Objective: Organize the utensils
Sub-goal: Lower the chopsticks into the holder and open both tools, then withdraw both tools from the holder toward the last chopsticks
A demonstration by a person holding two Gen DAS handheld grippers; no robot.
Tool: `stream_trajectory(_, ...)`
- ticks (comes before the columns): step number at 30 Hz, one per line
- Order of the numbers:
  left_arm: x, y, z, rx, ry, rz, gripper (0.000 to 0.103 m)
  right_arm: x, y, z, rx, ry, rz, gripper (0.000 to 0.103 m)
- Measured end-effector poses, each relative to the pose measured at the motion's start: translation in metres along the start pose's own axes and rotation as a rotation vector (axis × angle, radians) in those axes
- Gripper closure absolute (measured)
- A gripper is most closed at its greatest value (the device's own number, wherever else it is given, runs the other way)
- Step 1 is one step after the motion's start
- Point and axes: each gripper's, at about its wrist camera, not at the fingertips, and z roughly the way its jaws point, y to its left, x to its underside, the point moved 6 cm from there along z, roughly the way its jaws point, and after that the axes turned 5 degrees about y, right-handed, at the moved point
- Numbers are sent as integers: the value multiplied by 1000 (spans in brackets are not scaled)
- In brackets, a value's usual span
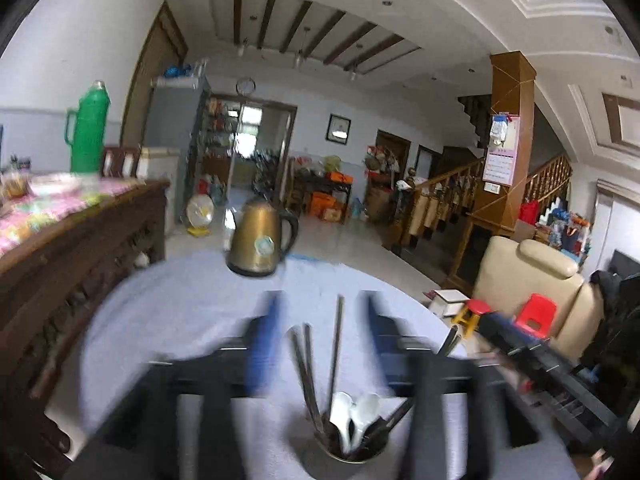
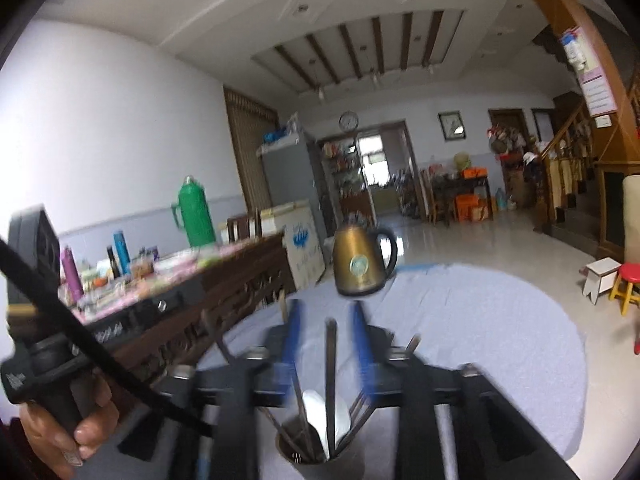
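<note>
A metal utensil holder (image 1: 348,454) stands on the blue-clothed table (image 1: 180,308), close under both cameras. Dark chopsticks (image 1: 338,344) and white spoons (image 1: 352,416) stick up out of it. My left gripper (image 1: 322,304) is open, its blurred blue fingers (image 1: 266,344) standing wide on either side of the chopsticks without touching them. In the right wrist view the same holder (image 2: 304,468) shows chopsticks (image 2: 330,360) and a white spoon (image 2: 320,408). My right gripper (image 2: 326,312) is open too, with one chopstick upright in the gap, clear of both pads.
A brass kettle (image 1: 258,236) stands at the table's far edge. A carved wooden sideboard (image 1: 80,240) with a green thermos (image 1: 90,128) runs along the left. A hand (image 2: 60,420) holds the left gripper's handle. A red stool (image 2: 630,276) and a cream armchair (image 1: 532,292) stand to the right.
</note>
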Motion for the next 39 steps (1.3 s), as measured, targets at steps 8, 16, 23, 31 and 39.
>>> stream_trajectory(8,-14,18,-28,-62,-56,-7,33,-30,-23,-41,58,-144,58,40)
stream_trajectory(16,17,41,-30,-189,87,-52,21,-20,-72,-48,147,-79,207,40)
stream_trajectory(23,58,36,-35,-194,198,-23,20,14,-113,-50,194,36,333,40)
stream_trajectory(31,56,29,-49,-284,208,32,20,29,-111,-63,190,90,333,40)
stream_trajectory(39,54,37,-43,-350,223,58,19,32,-101,-52,177,134,308,40)
